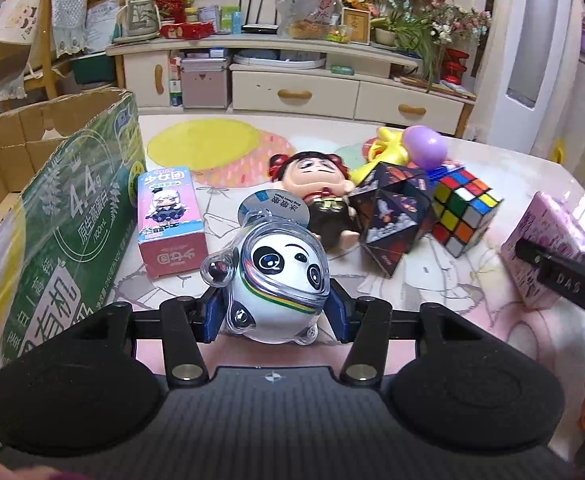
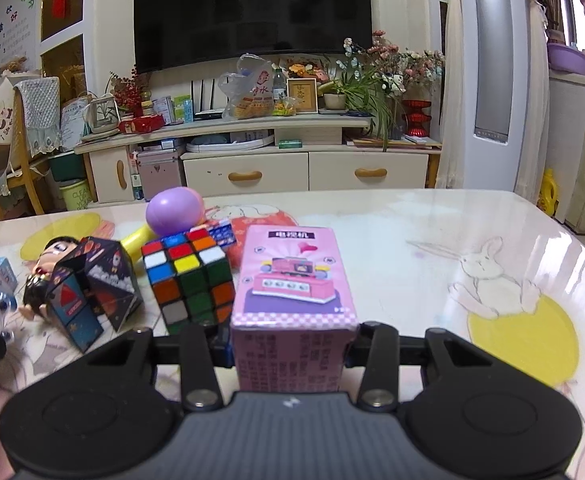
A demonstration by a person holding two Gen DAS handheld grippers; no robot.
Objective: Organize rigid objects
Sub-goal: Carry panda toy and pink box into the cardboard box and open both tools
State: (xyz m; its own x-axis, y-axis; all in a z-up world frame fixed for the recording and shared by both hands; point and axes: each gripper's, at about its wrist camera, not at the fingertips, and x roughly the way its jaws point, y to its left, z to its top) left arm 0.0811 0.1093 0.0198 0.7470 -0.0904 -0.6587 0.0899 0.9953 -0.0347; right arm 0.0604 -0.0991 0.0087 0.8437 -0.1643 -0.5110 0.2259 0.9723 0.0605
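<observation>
Glossy plastic is being gripped on both sides: the panda figure [image 1: 278,280], encased in a clear shell, is being held between the blue pads of the left claw [image 1: 276,312], while the pink carton [image 2: 294,292] is being clamped at its near end by the right claw [image 2: 292,344], whose jaws are closed against its side walls. Both objects are being kept low over the counter [image 2: 432,248], the panda just right of the green cardboard box [image 1: 68,216] that is standing open at the left edge and is judged to be the collecting container. Slippage is being risked at the panda, since its rounded shell is being contacted only along narrow bands near its lower half, and a tilt of the wrist could let it roll forward out of the pads. A collision is being risked as well: the small pink figure box [image 1: 172,224] is standing between the panda and the cardboard wall and could be knocked over during a sideways transfer. On the right, the carton is being held beside the Rubik's cube [image 2: 190,276], so a careless lift could drag or topple the cube and the dark folding cube [image 2: 100,284] near it. Crushing of the thin carton walls is also being judged possible.
</observation>
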